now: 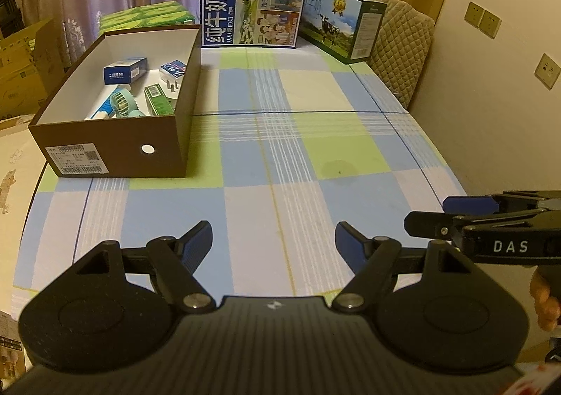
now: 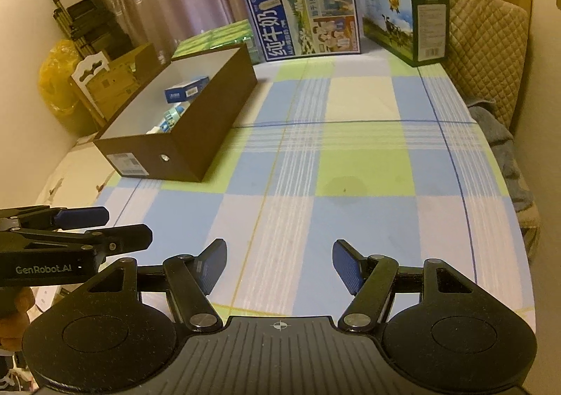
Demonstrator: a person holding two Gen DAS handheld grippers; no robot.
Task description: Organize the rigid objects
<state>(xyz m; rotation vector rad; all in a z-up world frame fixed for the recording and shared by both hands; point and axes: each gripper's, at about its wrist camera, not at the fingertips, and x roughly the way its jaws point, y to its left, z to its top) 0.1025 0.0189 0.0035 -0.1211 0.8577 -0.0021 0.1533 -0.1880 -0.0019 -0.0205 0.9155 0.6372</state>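
A brown shoebox (image 1: 115, 146) (image 2: 182, 153) stands open at the table's left, white inside. In it lie a small blue-and-white carton (image 1: 124, 70) (image 2: 186, 89), a mint hand fan (image 1: 122, 105), a green packet (image 1: 158, 100), another small blue box (image 1: 172, 69) and a tube. My left gripper (image 1: 273, 237) hovers open over the near tablecloth, nothing between its fingers. My right gripper (image 2: 278, 258) is open too, also with nothing in it, beside the left one. Each shows at the edge of the other's view, the right gripper (image 1: 441, 216) and the left gripper (image 2: 122, 226).
A checked blue, green and white cloth (image 1: 298, 156) covers the table. Two large milk cartons (image 1: 250, 7) (image 1: 345, 21) stand at the far edge, a green pack (image 1: 147, 14) behind the shoebox. A quilted chair (image 1: 403, 44) is at the right, cardboard boxes (image 2: 112, 79) at the left.
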